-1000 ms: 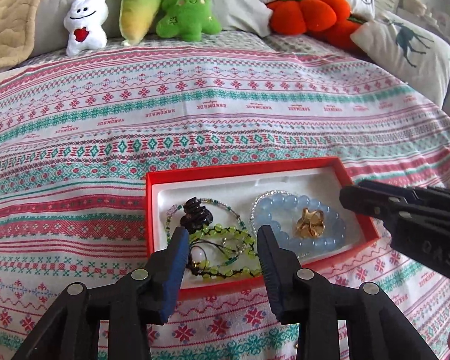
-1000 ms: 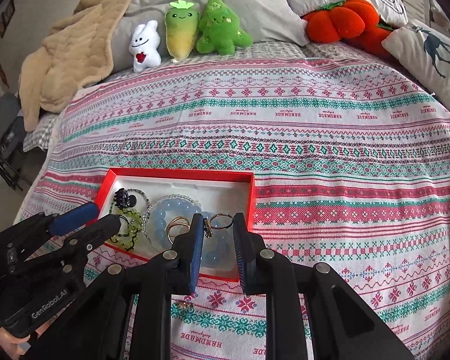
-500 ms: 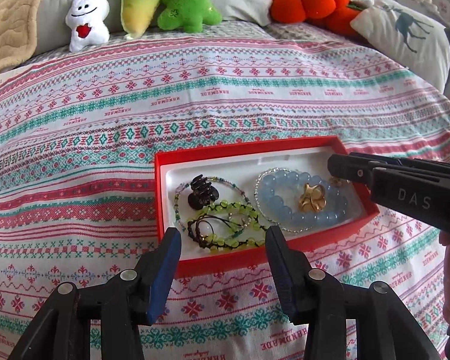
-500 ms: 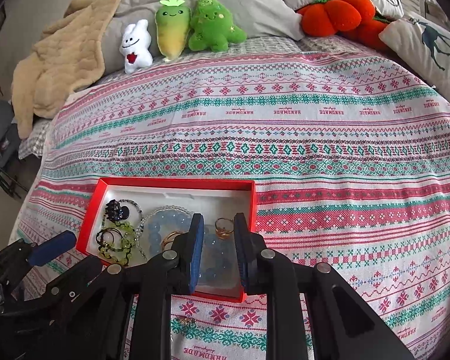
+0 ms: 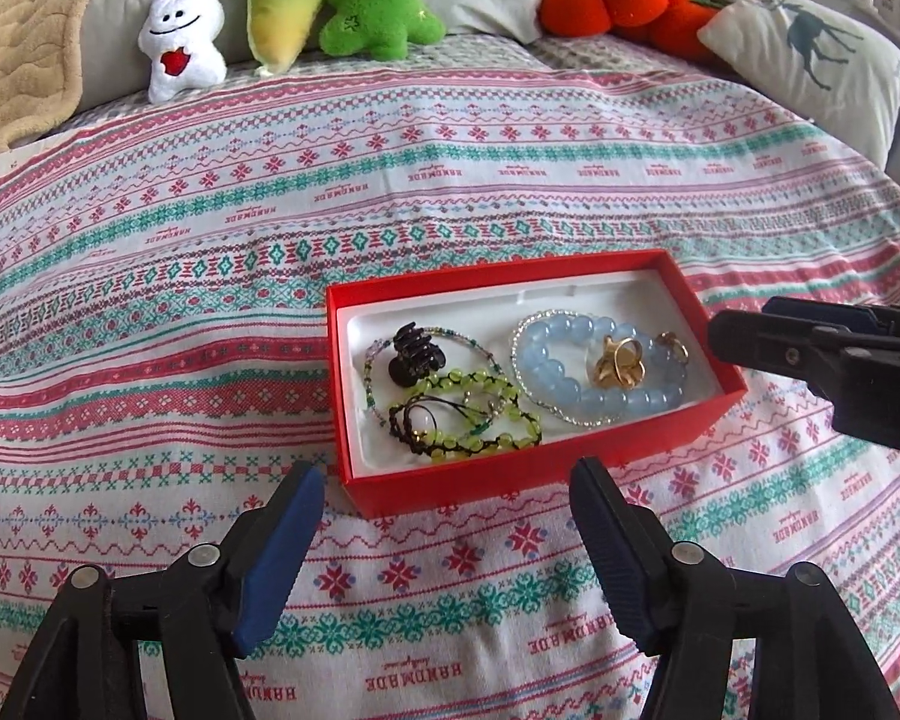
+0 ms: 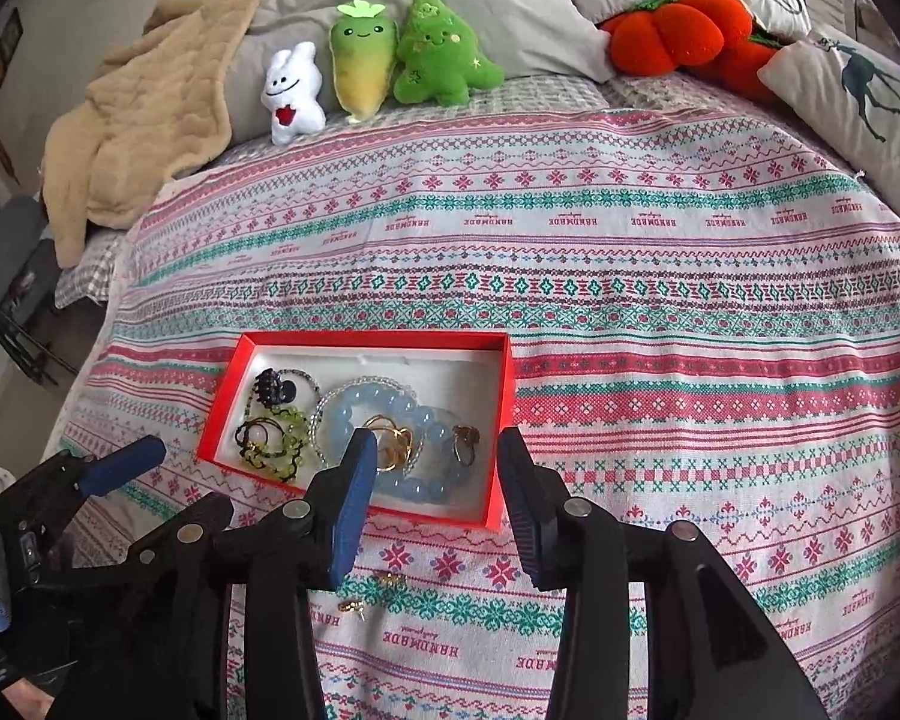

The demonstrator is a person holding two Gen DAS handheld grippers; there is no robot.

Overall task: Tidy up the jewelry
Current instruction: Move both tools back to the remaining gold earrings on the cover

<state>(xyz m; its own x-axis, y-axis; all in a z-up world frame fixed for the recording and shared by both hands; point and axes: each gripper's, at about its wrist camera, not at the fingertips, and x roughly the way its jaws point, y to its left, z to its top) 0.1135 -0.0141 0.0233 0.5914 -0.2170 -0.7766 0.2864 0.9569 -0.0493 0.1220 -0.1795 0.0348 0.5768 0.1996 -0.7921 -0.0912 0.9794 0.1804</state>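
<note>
Red box on patterned bedspread is landmark. Left gripper before its near wall, fingers spread, empty. Inside box: black claw clip, knotted green beads, glossy blue bracelet, gold rings. Right gripper at right end, fingers apart, empty. Small gold pieces loose on cloth below box; risk: easily lost in soft folds.

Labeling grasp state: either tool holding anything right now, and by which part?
Nothing is held. Left tool and right tool are both open and empty, on the near side of the red jewelry box.
</note>
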